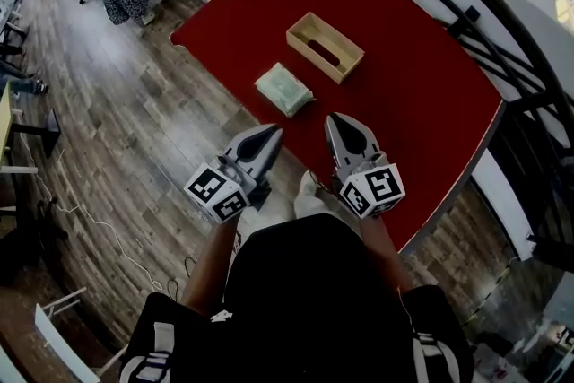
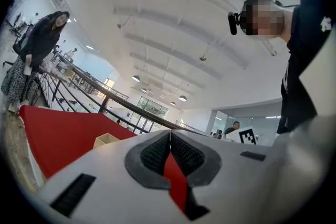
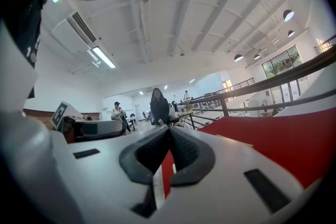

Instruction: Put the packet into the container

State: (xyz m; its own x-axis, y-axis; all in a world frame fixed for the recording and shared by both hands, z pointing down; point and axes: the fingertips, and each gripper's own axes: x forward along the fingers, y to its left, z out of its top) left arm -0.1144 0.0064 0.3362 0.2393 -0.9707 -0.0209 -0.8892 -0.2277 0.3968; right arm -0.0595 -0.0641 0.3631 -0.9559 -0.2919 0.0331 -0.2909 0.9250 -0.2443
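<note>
The packet [image 1: 283, 89], a pale greenish pouch whose contents we cannot make out from the head view, lies flat on the red table [image 1: 421, 94] towards its near edge. It is just beside the open wooden container [image 1: 325, 47], which sits a little farther back and to the right with its mouth up, so we judge a short lift and drop should do. The packet lies ahead of both grippers and apart from each: the left gripper [image 1: 267, 134] points towards it from the near left, the right gripper [image 1: 339, 123] from the near right. Both are held level at the table's edge, jaws pressed together with nothing between them. One must spread, we think, before it can take the packet.
</note>
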